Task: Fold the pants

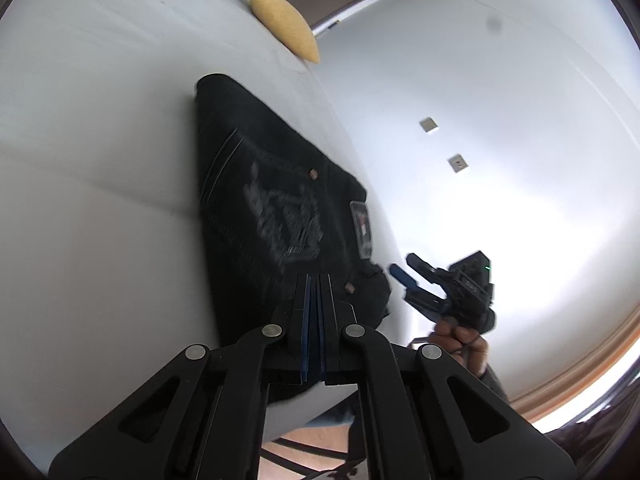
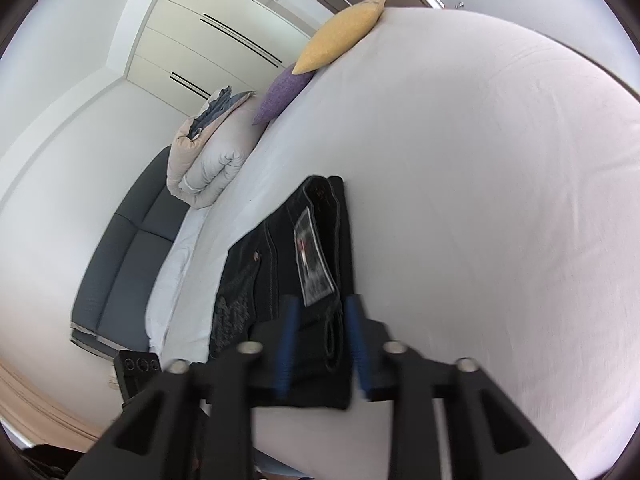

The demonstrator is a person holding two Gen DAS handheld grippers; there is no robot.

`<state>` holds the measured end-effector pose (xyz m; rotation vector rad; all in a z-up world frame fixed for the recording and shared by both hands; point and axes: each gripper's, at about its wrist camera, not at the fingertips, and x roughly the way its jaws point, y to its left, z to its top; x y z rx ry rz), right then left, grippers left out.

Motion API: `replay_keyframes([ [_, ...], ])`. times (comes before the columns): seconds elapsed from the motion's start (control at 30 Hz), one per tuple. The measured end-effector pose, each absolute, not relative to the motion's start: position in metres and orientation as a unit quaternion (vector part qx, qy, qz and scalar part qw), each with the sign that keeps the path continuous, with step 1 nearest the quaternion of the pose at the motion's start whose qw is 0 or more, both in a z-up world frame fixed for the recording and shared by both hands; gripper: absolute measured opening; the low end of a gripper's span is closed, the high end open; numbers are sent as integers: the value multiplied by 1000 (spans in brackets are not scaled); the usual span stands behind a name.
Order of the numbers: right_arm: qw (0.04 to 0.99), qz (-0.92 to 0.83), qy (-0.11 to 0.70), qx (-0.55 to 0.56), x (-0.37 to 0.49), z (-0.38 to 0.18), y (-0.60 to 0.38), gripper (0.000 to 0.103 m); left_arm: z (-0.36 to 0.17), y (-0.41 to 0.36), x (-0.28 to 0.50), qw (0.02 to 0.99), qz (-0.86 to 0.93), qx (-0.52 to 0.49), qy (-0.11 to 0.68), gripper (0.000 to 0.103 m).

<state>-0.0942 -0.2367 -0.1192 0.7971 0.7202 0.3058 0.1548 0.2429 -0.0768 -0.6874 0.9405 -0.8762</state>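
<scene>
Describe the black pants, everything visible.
The black pants are dark denim, folded into a compact wedge-shaped stack, lying flat on the white bed sheet near its edge. Visible on top: a back pocket with pale embroidery, copper rivets, pale seam stitching and a waistband patch label. Neither gripper touches them: the left gripper is shut and empty, the right gripper stands open.

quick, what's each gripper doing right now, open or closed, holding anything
Left gripper: closed, fingers together, holding nothing.
Right gripper: open, holding nothing, over the folded pants.
</scene>
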Motion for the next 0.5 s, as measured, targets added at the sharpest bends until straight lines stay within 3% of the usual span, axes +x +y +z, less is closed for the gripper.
replay_keyframes([
  [0.27, 811, 155, 427, 369, -17, -138, -238, 48, -89, 248, 223, 729, -382, -331, 462, 2],
  [0.5, 792, 193, 457, 355, 12, -148, -217, 48, -106, 264, 214, 710, -382, -379, 454, 2],
])
